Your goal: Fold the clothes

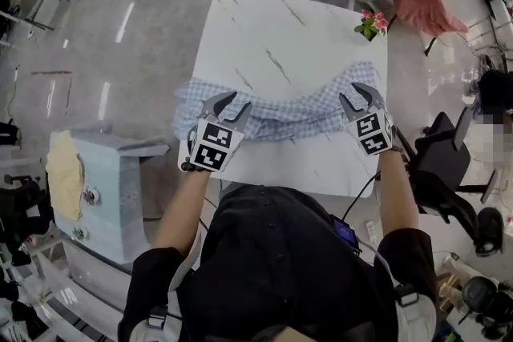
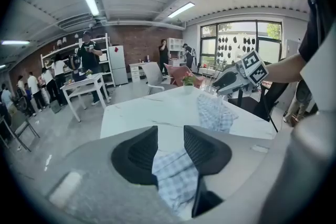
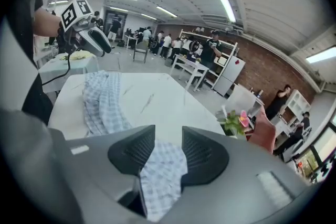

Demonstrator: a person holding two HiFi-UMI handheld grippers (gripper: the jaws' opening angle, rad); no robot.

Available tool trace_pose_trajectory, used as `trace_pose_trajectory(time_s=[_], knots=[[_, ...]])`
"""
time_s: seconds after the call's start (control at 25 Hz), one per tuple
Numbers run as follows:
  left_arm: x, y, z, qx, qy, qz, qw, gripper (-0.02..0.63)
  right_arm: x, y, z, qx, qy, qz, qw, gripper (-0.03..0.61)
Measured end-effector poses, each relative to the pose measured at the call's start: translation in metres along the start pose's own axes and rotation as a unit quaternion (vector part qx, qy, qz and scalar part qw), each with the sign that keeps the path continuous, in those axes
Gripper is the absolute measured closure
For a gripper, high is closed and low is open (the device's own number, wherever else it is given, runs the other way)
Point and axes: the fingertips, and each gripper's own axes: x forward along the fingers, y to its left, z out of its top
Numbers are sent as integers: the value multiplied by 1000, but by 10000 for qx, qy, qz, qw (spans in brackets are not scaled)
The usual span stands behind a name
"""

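Left gripper: its jaws are closed down on the near left edge of the checked garment. In the left gripper view the cloth runs up between the two dark pads and is bunched low in the throat.
Garment: it hangs as a long band from one gripper across to the other. The middle sags onto the table, and the rest lies just ahead of both sets of jaws.
Right gripper: it pinches the opposite near edge, and the right gripper view shows checked cloth caught between its pads in the same way.
Flower pot: it stands beyond the right gripper, past the far right end of the cloth and close to it.
Handling: the garment looks thin, light and limp. It should drape and crease wherever it goes slack, and a shallow pinch could slide out.
Where to hold: I would take it at the hem or seam corners at the two ends, as the grippers do now, and keep it taut between them so the fold line stays straight.
Hard to make out: the sort of garment is unclear, since no collar or sleeve can be picked out. I cannot tell how many layers each pinch holds. The gripper bodies cover the near edge below the jaws in both gripper views.
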Motion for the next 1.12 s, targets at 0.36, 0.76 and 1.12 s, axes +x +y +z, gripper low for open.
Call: trace_pose_trajectory(time_s=[0.36,0.76,1.12], knots=[[51,-66,13,503,376,-275,9976,456,-39,-30,-91,322,269,-92,9991,426],[78,-78,-22,1311,1221,-772,9808,456,-12,-32,-111,204,492,205,9984,430],[91,-11,-63,1501,1634,-1055,9694,460,51,-24,-96,-1266,1029,628,9846,431]])
